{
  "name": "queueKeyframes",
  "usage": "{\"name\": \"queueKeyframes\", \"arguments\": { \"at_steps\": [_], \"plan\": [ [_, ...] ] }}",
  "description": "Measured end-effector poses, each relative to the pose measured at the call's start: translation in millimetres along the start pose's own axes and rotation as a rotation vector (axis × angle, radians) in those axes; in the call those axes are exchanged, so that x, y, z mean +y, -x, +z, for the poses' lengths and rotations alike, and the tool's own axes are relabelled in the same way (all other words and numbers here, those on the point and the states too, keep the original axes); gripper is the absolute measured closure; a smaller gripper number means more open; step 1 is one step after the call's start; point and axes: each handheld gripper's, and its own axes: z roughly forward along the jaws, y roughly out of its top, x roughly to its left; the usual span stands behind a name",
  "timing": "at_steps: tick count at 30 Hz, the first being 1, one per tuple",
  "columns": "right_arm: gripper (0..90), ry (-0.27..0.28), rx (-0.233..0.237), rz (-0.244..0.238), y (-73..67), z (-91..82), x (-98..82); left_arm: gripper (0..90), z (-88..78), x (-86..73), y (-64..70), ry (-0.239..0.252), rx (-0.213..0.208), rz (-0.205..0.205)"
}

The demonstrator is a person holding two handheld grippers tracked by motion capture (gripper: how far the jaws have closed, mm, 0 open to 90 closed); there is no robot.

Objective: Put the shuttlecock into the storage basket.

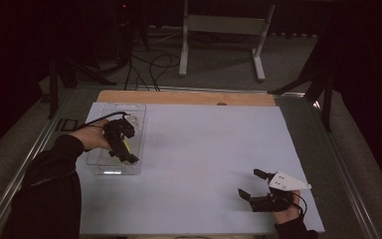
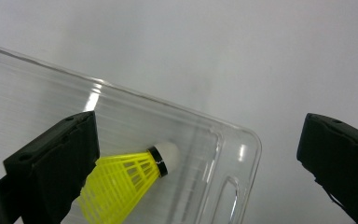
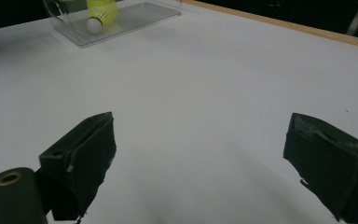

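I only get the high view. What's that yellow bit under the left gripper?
Observer: A shuttlecock, yellow with a white tip, lying in the clear tray.
Operator: Is it being held?
Observer: No. The left gripper has its jaws wide apart, not clamped on it.
Operator: And the other hand?
Observer: The right gripper is open too, with nothing between its jaws but bare table.
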Motion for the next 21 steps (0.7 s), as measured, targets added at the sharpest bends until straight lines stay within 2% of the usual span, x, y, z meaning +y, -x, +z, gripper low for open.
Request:
{"name": "queueKeyframes", "arguments": {
  "at_steps": [5, 6, 13, 17, 18, 20, 21],
  "plan": [
    [9.1, 0.0, 0.0, 0.001, -0.3, -0.3, 0.2, 0.0, -4.4, 6.0, 6.5, 0.026, 0.007, 0.013],
    [9.1, 0.0, 0.0, 0.002, -0.2, -0.3, 0.1, 0.0, -5.1, 7.4, 8.0, 0.037, 0.02, 0.021],
    [9.1, 0.0, -0.003, 0.001, 0.5, -0.6, -0.1, 0.0, -7.1, 18.0, 15.9, 0.084, 0.029, 0.015],
    [9.1, 0.002, -0.002, 0.002, 0.5, -0.6, -0.2, 0.0, -7.7, 25.3, 19.8, 0.087, 0.038, 0.008],
    [9.1, 0.001, -0.003, 0.001, 0.4, -0.7, -0.2, 0.0, -8.3, 27.2, 20.4, 0.081, 0.053, 0.008],
    [9.1, 0.001, -0.002, 0.001, 0.4, -0.8, -0.4, 0.0, -9.4, 31.0, 21.2, 0.099, 0.045, -0.014],
    [9.1, 0.001, -0.002, 0.002, 0.5, -0.8, -0.5, 0.0, -10.1, 33.0, 21.4, 0.108, 0.055, -0.026]
  ]
}}
